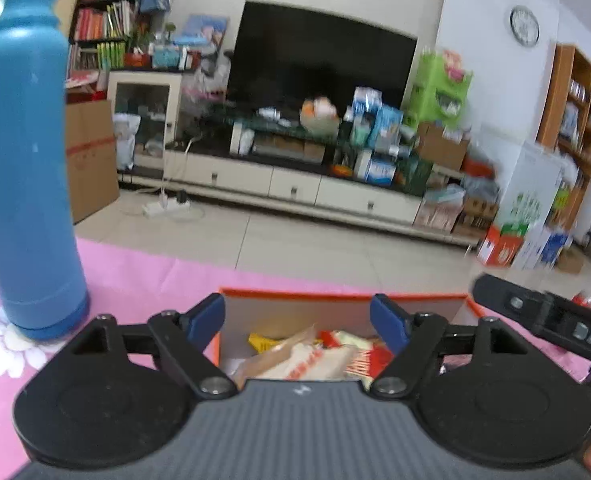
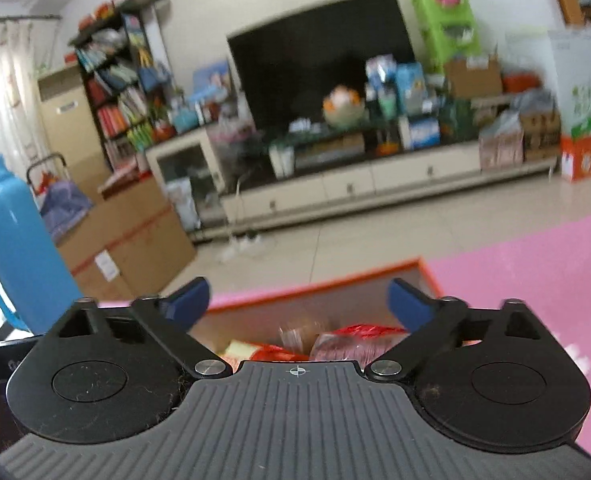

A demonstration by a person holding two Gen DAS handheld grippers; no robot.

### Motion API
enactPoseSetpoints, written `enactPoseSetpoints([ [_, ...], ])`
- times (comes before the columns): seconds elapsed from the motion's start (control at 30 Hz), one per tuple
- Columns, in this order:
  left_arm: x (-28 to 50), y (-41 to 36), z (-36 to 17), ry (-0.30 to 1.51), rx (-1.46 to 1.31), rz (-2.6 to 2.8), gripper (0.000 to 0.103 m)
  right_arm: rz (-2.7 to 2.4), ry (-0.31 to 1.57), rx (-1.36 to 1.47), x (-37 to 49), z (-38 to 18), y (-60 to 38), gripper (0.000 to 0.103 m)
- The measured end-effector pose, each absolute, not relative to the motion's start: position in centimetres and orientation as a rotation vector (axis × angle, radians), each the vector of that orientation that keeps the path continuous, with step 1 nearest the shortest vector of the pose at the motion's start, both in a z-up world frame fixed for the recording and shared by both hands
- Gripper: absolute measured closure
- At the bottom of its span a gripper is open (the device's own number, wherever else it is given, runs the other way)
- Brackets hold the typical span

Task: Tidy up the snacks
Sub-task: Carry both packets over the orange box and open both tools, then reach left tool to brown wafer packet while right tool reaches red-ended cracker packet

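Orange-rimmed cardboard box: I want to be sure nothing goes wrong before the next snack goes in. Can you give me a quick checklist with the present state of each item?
1. Orange-rimmed cardboard box open at the top: ok.
2. Wrapped snack packets lie inside it: ok.
3. Left gripper jaws apart, nothing between them: ok.
4. Right gripper jaws apart, nothing between them: ok.
5. Tall blue plastic bottle stands upright on the pink flowered tablecloth, apart from the box: ok.
6. Snacks left outside the box: cannot tell.
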State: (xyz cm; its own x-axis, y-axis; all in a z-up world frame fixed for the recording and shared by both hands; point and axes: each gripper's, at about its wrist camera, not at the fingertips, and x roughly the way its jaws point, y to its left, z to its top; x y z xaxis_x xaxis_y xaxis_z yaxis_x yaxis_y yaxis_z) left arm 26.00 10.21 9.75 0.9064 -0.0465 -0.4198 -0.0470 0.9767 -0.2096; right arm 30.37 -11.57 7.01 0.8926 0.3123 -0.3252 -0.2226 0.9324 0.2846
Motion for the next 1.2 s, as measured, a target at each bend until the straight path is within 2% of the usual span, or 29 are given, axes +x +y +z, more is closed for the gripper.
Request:
enactPoseSetpoints([
  [0.13,21.9,9.7,11.0,0.414,-0.186,-0.042,0.021,0.289,0.334,0.274,26.5,8.9,-14.1,0.009],
  [0.2,19.0,9.2,10.2,0.424,-0.147,-0.035,0.016,0.277,0.352,0.281,24.9,8.9,-15.7,0.009],
  [0.33,13.8,9.0,6.3,0.530,-0.062,0.009,0.016,0.232,0.430,0.315,19.8,5.6,-20.0,0.009],
  [0.47,10.0,9.5,2.1,0.698,-0.039,0.052,0.016,0.180,0.590,0.414,16.1,1.0,-24.3,0.009],
  [0.6,7.7,8.9,0.6,0.723,0.048,0.068,0.016,0.141,0.652,0.500,14.2,-1.4,-27.8,0.009],
  [0.87,8.0,6.1,0.4,0.723,0.044,0.002,0.016,-0.011,0.672,0.446,16.0,-2.7,-30.7,0.009],
  [1.07,9.0,4.5,0.1,0.725,0.066,0.041,0.015,0.000,0.664,0.306,18.7,-3.2,-28.0,0.009],
  [1.2,9.1,4.9,0.1,0.720,0.072,0.057,0.015,0.057,0.589,0.284,19.5,-2.7,-26.2,0.010],
])
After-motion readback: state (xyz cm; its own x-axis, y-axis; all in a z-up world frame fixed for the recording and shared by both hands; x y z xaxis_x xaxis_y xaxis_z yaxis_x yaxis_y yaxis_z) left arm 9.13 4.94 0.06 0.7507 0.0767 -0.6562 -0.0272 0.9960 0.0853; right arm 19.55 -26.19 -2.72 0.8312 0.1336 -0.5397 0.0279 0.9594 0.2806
